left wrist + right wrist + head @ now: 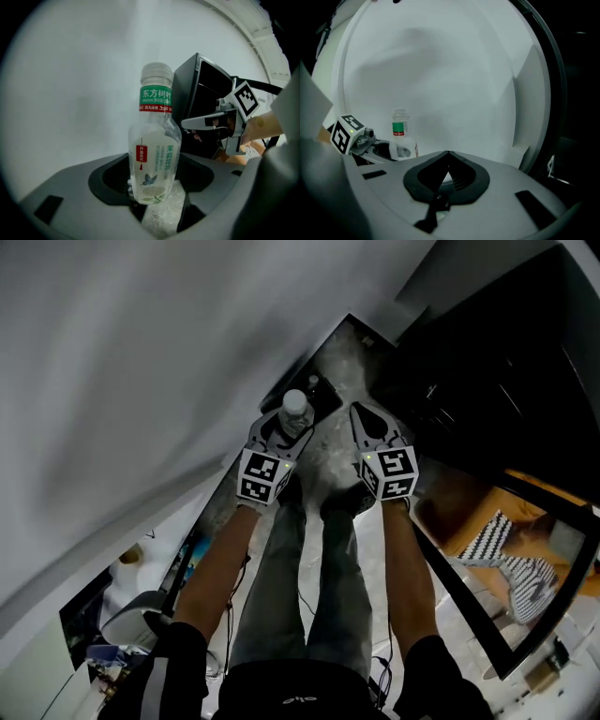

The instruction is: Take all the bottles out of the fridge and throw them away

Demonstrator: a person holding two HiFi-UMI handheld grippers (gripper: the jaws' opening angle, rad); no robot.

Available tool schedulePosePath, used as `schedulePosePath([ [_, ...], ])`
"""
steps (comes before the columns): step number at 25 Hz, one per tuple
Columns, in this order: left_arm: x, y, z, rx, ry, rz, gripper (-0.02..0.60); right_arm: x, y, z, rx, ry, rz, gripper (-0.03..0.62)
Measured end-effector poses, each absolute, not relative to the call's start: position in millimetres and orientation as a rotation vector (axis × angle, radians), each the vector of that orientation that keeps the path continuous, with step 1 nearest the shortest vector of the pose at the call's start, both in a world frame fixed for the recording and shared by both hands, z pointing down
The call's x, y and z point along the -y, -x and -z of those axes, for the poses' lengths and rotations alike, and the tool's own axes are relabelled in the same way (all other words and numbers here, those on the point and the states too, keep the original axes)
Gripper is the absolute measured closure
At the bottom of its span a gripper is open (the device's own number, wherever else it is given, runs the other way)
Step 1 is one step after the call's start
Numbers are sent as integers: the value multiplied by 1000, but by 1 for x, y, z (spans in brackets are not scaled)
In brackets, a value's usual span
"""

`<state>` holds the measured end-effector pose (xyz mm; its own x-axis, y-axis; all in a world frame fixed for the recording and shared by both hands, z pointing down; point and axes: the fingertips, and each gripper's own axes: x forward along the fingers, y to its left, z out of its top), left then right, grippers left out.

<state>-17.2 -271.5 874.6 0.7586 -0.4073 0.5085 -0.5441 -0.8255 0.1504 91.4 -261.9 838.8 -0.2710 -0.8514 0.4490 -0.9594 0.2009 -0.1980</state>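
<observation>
Jaws of the left gripper (pixel 158 199) clamp a clear bottle (pixel 154 150) with a green label — upright, base between them, cap above; jaws of the right gripper (pixel 447 153) meet — nothing between them, bottle off to their left.

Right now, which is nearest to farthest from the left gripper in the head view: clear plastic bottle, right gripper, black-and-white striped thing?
1. Clear plastic bottle, held in the left gripper's jaws.
2. Right gripper, just beside it.
3. Black-and-white striped thing, far right.
</observation>
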Motion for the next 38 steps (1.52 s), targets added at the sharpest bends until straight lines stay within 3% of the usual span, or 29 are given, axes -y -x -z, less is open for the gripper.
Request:
schedulePosePath([
  [11,268,43,-1016,682,-2598,-862,281,231,-60,-961,2163,-1679,-809,586],
  [19,282,38,-1047,658,-2572,-970,249,222,-64,-973,2122,-1703,-860,586],
  [25,272,36,-1017,608,-2570,-911,255,216,-73,-956,2085,-1761,-885,586],
  [28,267,39,-980,620,-2576,-846,339,206,-71,-937,2068,-1783,-899,586],
  [33,273,33,-887,639,-2628,-682,559,192,-74,-878,2018,-1871,-912,586],
  [38,250,26,-801,524,-2649,-611,574,177,-70,-795,1997,-1993,-890,586],
])
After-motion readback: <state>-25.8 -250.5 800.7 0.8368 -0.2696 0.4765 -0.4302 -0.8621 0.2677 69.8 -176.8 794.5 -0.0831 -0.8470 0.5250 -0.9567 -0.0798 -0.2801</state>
